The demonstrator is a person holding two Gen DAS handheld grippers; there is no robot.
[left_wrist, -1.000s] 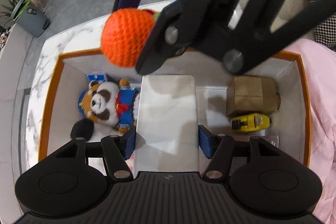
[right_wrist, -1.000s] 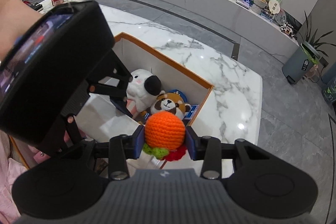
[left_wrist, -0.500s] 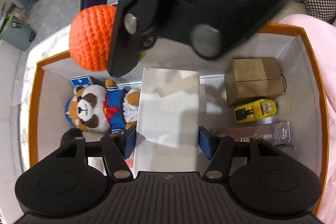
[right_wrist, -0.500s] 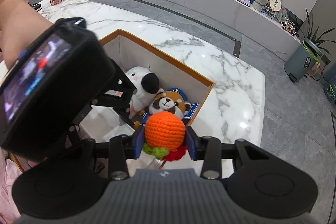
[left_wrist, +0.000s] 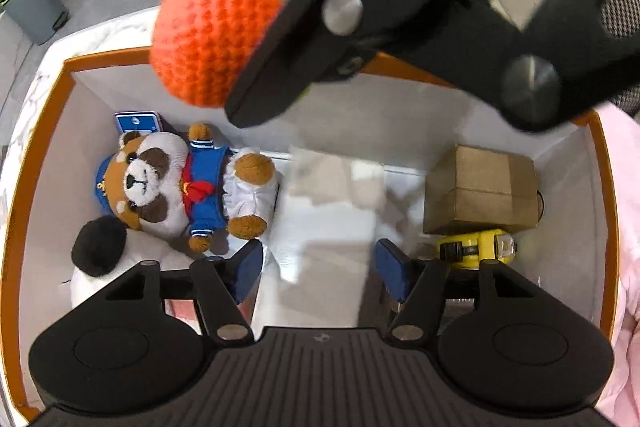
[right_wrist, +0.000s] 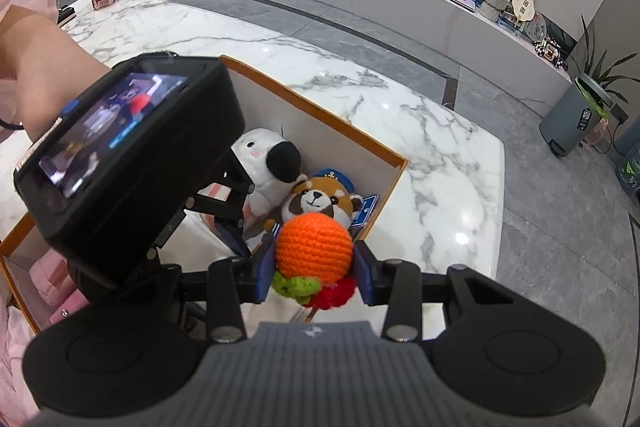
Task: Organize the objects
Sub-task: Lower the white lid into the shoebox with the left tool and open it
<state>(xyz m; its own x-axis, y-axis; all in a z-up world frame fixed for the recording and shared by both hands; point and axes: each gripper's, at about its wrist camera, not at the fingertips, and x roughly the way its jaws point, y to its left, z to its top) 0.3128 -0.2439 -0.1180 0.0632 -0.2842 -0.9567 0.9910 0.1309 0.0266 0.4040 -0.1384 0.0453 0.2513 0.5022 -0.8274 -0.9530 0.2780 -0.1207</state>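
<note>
Right gripper [right_wrist: 314, 277] jaws clamp the orange crochet ball [right_wrist: 314, 245]. Left gripper [left_wrist: 319, 269] jaws, just opening, straddle the white box [left_wrist: 324, 223] loosely.

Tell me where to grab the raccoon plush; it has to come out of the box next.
Grip the raccoon plush across its blue-shirted torso, coming straight down from above. It lies flat on its back, and the box wall and white plush crowd its head.
</note>
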